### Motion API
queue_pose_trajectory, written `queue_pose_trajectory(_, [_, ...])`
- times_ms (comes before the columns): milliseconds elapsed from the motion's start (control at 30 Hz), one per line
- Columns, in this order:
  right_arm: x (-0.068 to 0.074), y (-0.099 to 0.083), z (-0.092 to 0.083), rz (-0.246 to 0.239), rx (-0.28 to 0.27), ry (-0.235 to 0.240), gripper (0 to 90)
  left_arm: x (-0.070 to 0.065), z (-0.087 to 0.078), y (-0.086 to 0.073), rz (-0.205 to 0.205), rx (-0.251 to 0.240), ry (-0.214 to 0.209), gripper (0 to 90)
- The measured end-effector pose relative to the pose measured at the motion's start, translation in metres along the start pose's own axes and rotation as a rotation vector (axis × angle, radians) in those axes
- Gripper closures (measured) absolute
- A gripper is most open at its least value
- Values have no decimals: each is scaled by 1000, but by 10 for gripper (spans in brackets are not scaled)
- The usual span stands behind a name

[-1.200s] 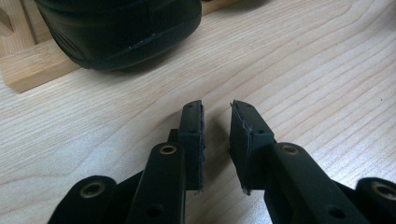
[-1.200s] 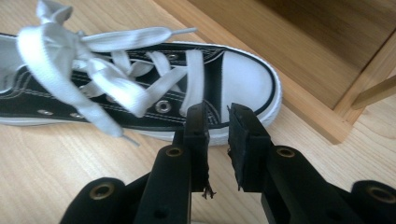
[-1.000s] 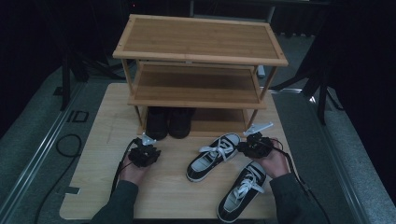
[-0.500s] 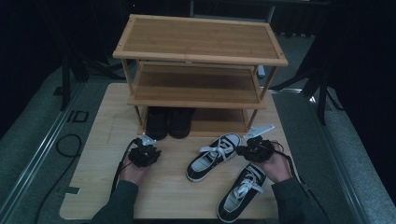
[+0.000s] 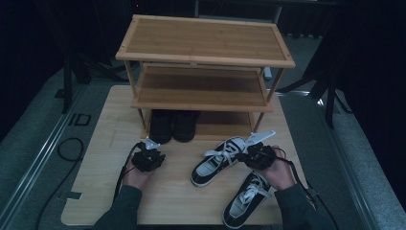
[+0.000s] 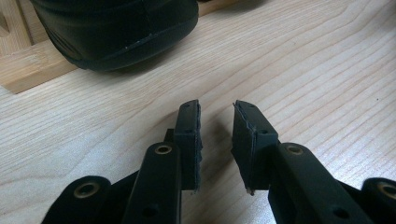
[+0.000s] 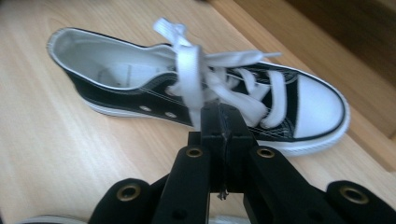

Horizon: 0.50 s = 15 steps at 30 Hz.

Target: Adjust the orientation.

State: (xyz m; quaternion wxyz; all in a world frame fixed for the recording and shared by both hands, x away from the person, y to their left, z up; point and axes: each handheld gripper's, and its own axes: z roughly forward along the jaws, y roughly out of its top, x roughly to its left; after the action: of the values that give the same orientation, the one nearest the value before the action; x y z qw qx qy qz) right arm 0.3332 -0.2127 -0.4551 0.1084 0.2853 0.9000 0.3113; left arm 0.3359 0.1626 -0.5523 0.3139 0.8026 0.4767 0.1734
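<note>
1. Looking down from the high view, I see a light wooden table (image 5: 110, 139) with a three-tier wooden shoe rack (image 5: 206, 48) at its far side. A pair of dark shoes (image 5: 173, 125) sits on the rack's bottom level.
2. In front of the rack, toward the right, two black-and-white sneakers lie on the table. The nearer-rack sneaker (image 5: 218, 162) points its white toe toward the rack; the second sneaker (image 5: 246, 200) lies closer to me, near the table edge.
3. My left gripper (image 5: 147, 158) is held low over bare wood in front of the dark shoes. My right gripper (image 5: 258, 154) sits at the right side of the first sneaker.
4. The left gripper view adds what the high view cannot: its jaws stand a little apart with nothing between them, over wood grain, and the rounded toe of a dark shoe (image 6: 116, 28) lies just ahead on the rack's base rail.
5. The right gripper view shows its jaws pressed together, seemingly pinching a white lace (image 7: 189, 70) of the first sneaker (image 7: 140, 93). That shoe has a black canvas upper, white lining, white toe cap and sole rim, and broad white laces, blurred here.
6. Compared with half a second ago, both grippers and both sneakers sit in much the same places; I see no clear shift.
</note>
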Motion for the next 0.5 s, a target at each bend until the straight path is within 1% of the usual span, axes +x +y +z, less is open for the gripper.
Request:
queue_pose_trajectory(100, [3,1,0,3,-3,11,896,0,0,0,0,-1,0,718])
queue_pose_trajectory(167, [7,2,2,-10,-5,20,896,0,0,0,0,-1,0,717])
queue_pose_trajectory(233, [9,2,2,-8,-2,24,896,0,0,0,0,-1,0,717])
queue_pose_trajectory(333, [14,3,4,-24,2,38,892,0,0,0,0,-1,0,717])
queue_pose_trajectory(367, [16,5,6,-24,0,52,888,0,0,0,-1,-1,-2,714])
queue_pose_trajectory(500, [20,7,9,-29,4,62,878,0,0,0,-2,-2,-3,713])
